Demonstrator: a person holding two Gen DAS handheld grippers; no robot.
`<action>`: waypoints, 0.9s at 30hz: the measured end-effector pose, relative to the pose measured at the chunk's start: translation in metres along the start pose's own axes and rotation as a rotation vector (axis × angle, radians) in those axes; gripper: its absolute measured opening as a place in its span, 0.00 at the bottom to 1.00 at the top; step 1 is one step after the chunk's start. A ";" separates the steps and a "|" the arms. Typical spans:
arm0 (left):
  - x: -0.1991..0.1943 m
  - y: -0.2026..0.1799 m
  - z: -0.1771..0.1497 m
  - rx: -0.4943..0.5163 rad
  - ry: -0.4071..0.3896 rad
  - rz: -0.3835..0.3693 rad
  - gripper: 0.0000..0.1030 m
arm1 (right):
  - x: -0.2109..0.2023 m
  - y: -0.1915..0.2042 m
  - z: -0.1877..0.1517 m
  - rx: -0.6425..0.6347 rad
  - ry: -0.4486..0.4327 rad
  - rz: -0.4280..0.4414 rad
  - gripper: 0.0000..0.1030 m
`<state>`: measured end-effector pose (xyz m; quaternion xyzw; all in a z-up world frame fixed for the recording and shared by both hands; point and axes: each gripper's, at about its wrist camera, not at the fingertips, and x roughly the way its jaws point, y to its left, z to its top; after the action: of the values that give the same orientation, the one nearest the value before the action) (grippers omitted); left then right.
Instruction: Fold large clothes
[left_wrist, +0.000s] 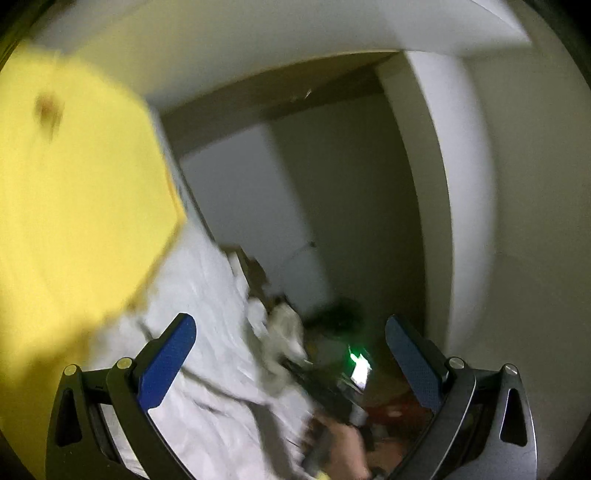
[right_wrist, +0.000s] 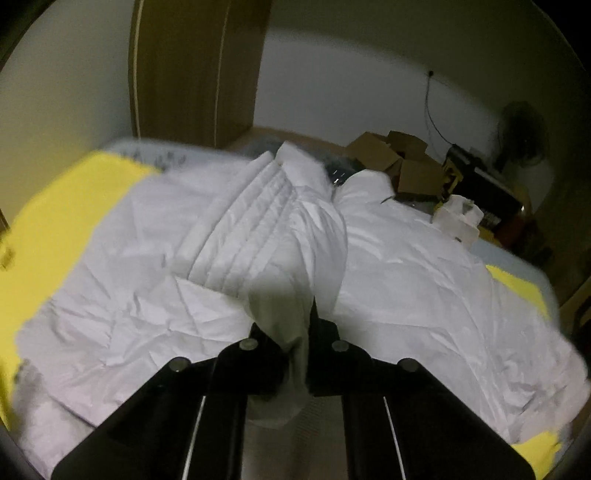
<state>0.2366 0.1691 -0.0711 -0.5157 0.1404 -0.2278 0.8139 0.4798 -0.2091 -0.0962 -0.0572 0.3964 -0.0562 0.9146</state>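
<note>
A large white cloth (right_wrist: 147, 295) lies spread and creased over a yellow sheet (right_wrist: 55, 229) on the bed. My right gripper (right_wrist: 295, 332) is shut on a gathered fold of the white cloth, which rises in pleats from the jaws. In the left wrist view the white cloth (left_wrist: 207, 332) runs below and left of my left gripper (left_wrist: 291, 354), which is open and empty with blue pads (left_wrist: 166, 362). The yellow sheet (left_wrist: 74, 203) fills the left of that view. The other gripper and a hand (left_wrist: 343, 443) show blurred, holding a bunch of cloth.
Cardboard boxes (right_wrist: 399, 158) and a black-and-yellow box (right_wrist: 454, 173) stand beyond the bed's far edge. A brown door (right_wrist: 195, 70) is at the back left. A fan (right_wrist: 521, 133) stands at the right wall. A white wall corner (left_wrist: 443, 184) is right of the left gripper.
</note>
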 end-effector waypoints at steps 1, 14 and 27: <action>-0.004 -0.013 0.004 0.059 -0.012 0.024 1.00 | -0.007 -0.014 -0.001 0.036 -0.012 0.018 0.08; 0.003 -0.079 -0.026 0.309 0.101 0.161 1.00 | 0.016 -0.168 -0.078 0.559 0.068 0.259 0.67; -0.008 -0.078 -0.042 0.335 0.151 0.250 1.00 | 0.062 -0.196 -0.073 0.709 0.191 0.219 0.19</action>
<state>0.1929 0.1123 -0.0189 -0.3333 0.2241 -0.1831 0.8973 0.4573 -0.4163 -0.1614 0.3111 0.4396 -0.0970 0.8370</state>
